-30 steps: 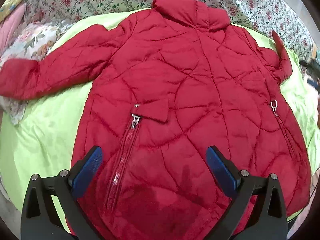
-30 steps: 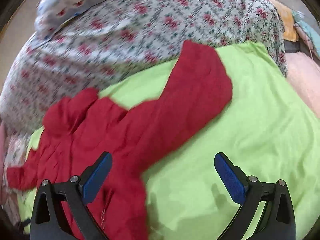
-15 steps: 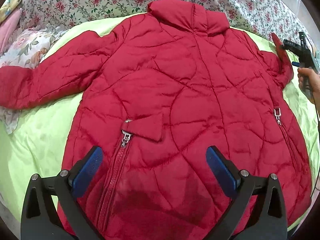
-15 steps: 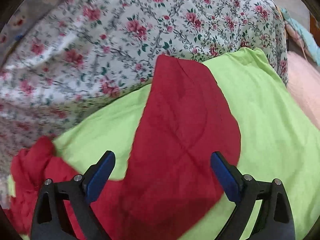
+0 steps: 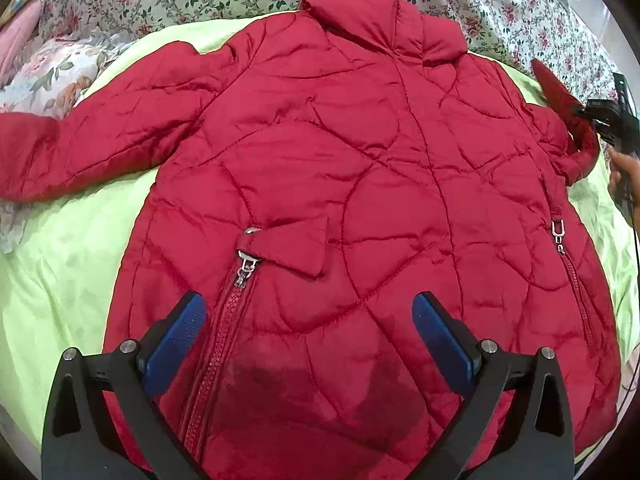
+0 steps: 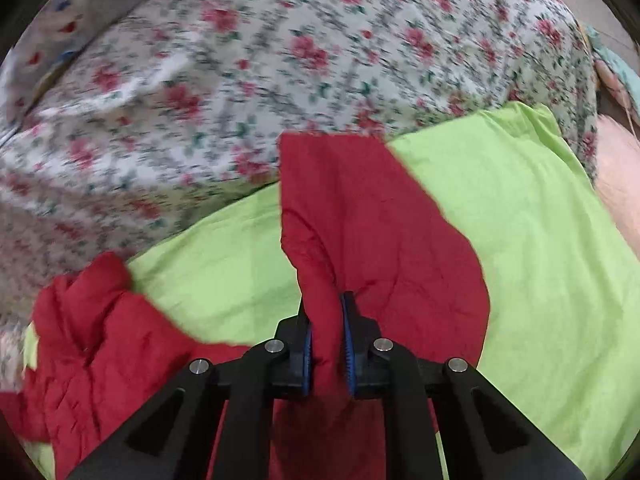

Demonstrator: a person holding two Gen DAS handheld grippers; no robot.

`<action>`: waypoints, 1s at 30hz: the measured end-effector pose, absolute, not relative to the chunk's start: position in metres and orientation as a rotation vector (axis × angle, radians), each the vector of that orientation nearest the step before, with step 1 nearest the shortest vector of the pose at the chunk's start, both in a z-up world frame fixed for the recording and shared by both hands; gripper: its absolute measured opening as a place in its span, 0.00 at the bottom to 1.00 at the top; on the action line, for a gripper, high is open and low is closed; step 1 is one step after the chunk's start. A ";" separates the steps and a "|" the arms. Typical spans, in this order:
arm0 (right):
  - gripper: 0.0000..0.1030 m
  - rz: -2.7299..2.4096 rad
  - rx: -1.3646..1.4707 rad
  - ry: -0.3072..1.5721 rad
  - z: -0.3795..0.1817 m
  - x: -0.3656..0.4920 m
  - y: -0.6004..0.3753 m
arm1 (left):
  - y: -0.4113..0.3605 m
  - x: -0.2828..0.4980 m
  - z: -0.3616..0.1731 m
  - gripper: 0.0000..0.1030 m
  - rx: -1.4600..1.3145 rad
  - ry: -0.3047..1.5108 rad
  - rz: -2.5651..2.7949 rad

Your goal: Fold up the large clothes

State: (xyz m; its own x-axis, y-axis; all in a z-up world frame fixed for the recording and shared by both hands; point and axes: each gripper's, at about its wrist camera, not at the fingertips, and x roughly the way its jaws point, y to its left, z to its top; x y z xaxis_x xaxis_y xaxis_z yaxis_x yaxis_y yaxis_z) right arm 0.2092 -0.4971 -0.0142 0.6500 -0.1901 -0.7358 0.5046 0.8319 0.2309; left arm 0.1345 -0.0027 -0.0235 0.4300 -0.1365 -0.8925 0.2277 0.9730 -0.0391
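A red quilted jacket (image 5: 340,184) lies spread front-up on a lime-green sheet (image 5: 68,264), collar at the far side, one sleeve stretched out to the left. My left gripper (image 5: 308,328) hovers open over the jacket's lower front, beside the pocket zip, with nothing between its blue pads. In the right wrist view my right gripper (image 6: 326,340) is shut on a bunched fold of the jacket's other sleeve (image 6: 360,216), near the cuff. The left wrist view shows that same gripper (image 5: 608,116) at the far right, held by a hand and pinching the raised sleeve end.
A floral bedspread (image 6: 280,60) covers the bed beyond the green sheet (image 6: 520,240). Flowered and pink pillows (image 5: 52,68) sit at the far left. A pink cloth (image 6: 620,184) lies past the sheet's right edge.
My right gripper moved in over the sleeve end and its jaws went from wide open to shut on the fabric. The left gripper stayed open and hardly moved.
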 end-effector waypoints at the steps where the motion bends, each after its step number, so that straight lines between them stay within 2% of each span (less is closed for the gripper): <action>1: 0.11 -0.380 0.439 0.760 -0.011 0.205 -0.489 | -0.002 0.134 -0.023 1.00 0.089 1.101 -0.227; 14: 0.11 0.034 0.416 0.723 0.003 0.171 -0.362 | 0.010 0.132 -0.024 1.00 0.064 1.103 -0.249; 22: 0.10 0.301 0.268 0.833 -0.018 0.172 -0.260 | 0.022 0.138 -0.023 1.00 -0.003 1.111 -0.288; 30: 0.11 0.543 0.170 0.948 -0.049 0.173 -0.201 | 0.039 0.151 -0.018 1.00 -0.054 1.109 -0.298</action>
State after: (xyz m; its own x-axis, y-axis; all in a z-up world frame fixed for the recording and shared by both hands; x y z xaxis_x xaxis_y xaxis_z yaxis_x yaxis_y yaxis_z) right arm 0.1732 -0.2007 -0.0485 0.4619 0.5119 -0.7243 -0.3662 0.8538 0.3699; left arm 0.1508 0.0393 -0.0180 0.4103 -0.2637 -0.8730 0.2096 0.9589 -0.1911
